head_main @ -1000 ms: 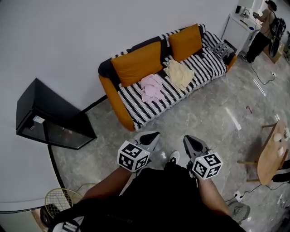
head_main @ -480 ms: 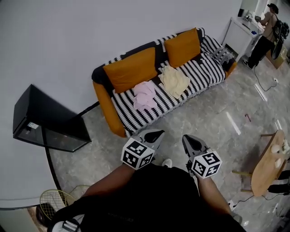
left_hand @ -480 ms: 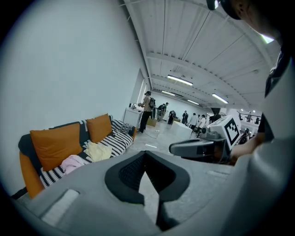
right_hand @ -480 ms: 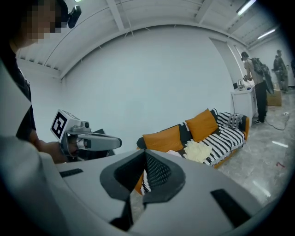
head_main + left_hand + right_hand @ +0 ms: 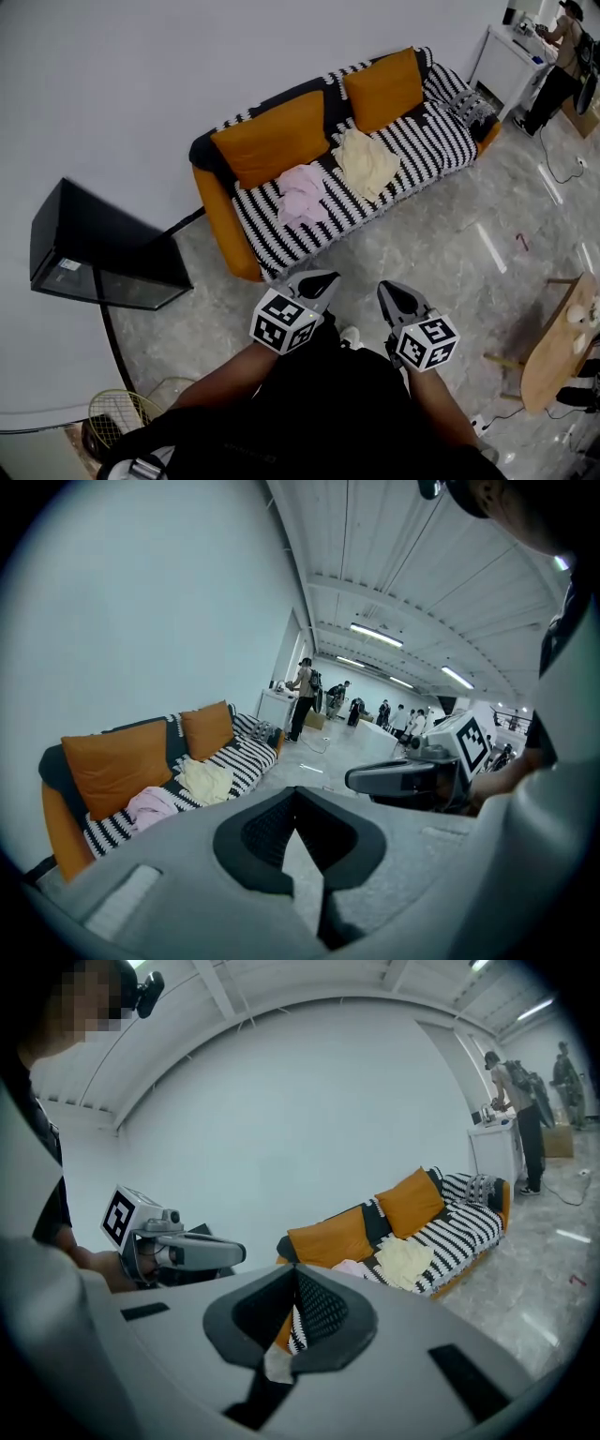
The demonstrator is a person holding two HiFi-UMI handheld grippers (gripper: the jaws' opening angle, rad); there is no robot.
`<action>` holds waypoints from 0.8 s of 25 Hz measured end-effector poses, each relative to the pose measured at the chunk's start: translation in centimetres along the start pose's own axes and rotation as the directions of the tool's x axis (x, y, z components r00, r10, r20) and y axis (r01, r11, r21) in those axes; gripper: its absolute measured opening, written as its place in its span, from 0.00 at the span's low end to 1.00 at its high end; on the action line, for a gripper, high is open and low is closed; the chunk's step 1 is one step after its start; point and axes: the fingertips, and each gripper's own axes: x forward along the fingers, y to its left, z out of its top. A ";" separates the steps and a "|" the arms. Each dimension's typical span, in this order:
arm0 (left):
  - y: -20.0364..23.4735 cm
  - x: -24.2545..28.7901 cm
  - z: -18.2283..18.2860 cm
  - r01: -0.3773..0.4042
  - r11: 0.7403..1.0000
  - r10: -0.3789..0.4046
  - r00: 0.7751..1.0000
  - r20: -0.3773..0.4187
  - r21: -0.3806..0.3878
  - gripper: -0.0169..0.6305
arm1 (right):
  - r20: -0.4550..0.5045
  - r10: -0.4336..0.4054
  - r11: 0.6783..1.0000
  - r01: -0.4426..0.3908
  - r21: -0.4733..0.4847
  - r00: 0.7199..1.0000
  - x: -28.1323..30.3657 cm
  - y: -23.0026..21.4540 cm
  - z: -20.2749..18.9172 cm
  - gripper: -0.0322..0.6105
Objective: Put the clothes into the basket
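Two garments lie on the striped sofa (image 5: 412, 150): a pink one (image 5: 302, 194) on the left seat and a pale yellow one (image 5: 366, 161) beside it. Both also show in the left gripper view, pink garment (image 5: 150, 803) and yellow garment (image 5: 208, 778). My left gripper (image 5: 323, 277) and right gripper (image 5: 386, 287) are held side by side over the floor, well short of the sofa. Both are shut and hold nothing. A wire basket (image 5: 120, 412) stands on the floor behind me at the lower left.
A black cabinet (image 5: 94, 248) stands against the wall left of the sofa. A round wooden table (image 5: 553, 347) is at the right edge. A person (image 5: 562, 56) stands by a white counter (image 5: 511, 52) far right. Grey tiled floor lies between me and the sofa.
Both grippers have moved together across the floor towards the sofa, and the sofa now sits slightly further left in the head view. The jaws stayed shut.
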 end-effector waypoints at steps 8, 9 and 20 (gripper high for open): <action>4.8 3.7 2.6 0.024 0.999 -0.025 1.000 -0.017 -0.023 0.03 | -0.056 -0.001 1.000 0.002 0.008 0.998 4.7 -2.5 2.0 0.07; 5.8 4.1 3.6 0.024 0.999 -0.024 1.000 -0.010 -0.022 0.03 | -0.062 -0.004 1.000 0.004 0.005 0.998 5.4 -2.9 2.7 0.07; 16.7 7.4 10.9 0.023 1.000 -0.023 0.999 0.048 -0.011 0.03 | -0.064 -0.043 0.998 0.040 -0.058 0.997 15.5 -6.3 10.5 0.07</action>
